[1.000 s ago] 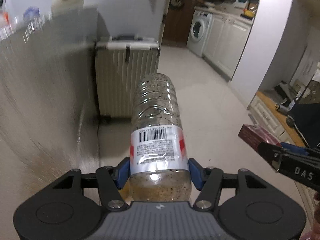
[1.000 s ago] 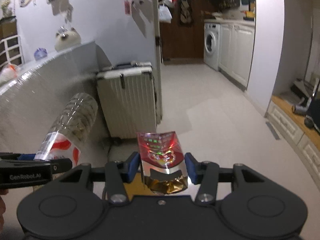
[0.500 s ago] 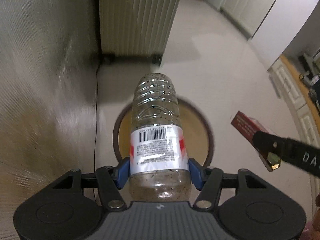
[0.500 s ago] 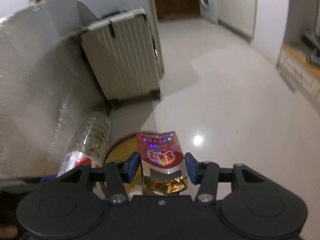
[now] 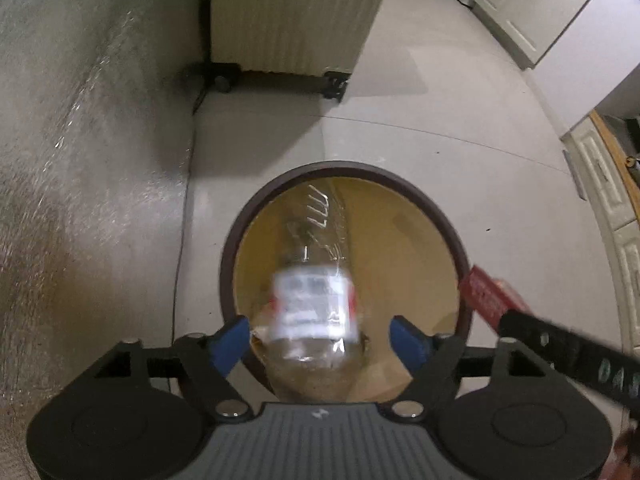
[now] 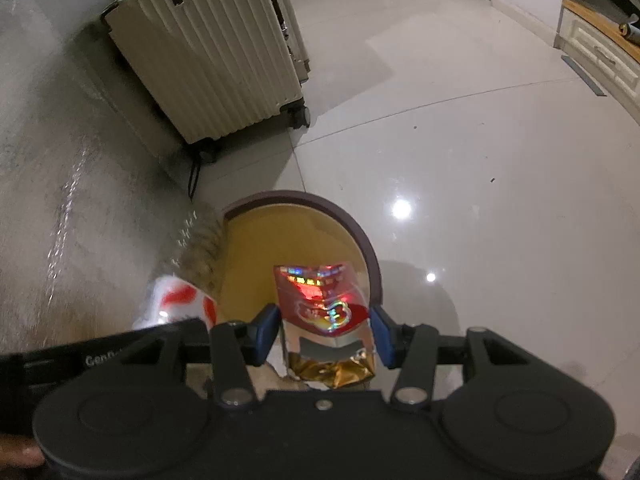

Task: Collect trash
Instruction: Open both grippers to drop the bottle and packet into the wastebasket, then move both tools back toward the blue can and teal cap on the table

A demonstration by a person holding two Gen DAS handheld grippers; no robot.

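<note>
Blurring between spread left jaws — bottle [image 5: 312, 300] over bin [image 5: 448, 224], base hidden.

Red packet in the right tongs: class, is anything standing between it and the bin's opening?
Nothing visible. The red packet hangs directly over the bin, whose mouth is open; the bottle is falling in alongside, left of it.

Dim, warm indoor light. Your bottle [image 5: 310, 300] is motion-blurred; ceiling-lamp glare on floor [image 6: 401, 209] right of bin [image 6: 370, 256]. Fisheye bends edges, corners vignetted.
</note>
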